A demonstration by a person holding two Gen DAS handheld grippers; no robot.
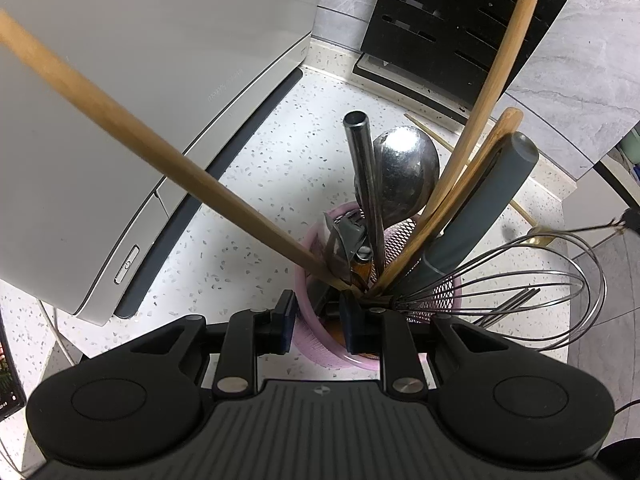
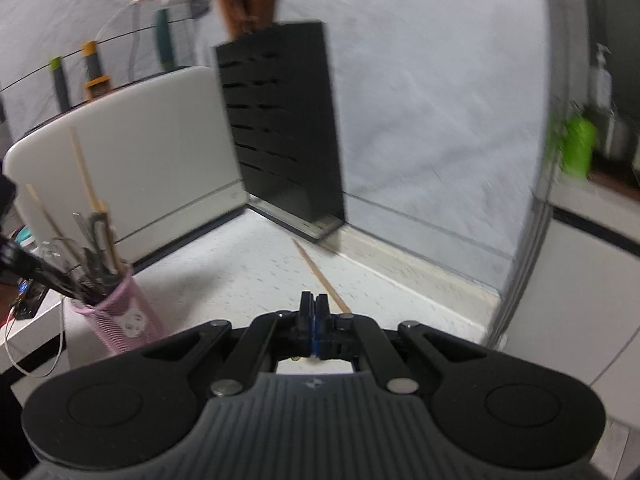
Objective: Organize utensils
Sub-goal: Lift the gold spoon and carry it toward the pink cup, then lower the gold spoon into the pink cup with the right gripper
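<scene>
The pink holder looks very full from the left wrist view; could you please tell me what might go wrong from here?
1. The pink holder is crowded with long handles leaning outward; the left gripper, open astride its rim, could tip it by pushing.
2. The whisk hangs out over the rim and may snag or fall.
3. The right gripper is shut with nothing visible between its fingers, and the chopstick lies loose on the counter, so it may have been missed.

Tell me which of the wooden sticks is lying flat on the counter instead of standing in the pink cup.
The lone chopstick on the speckled counter, ahead of the right gripper. The other wooden handles stand in the pink mesh cup.
</scene>
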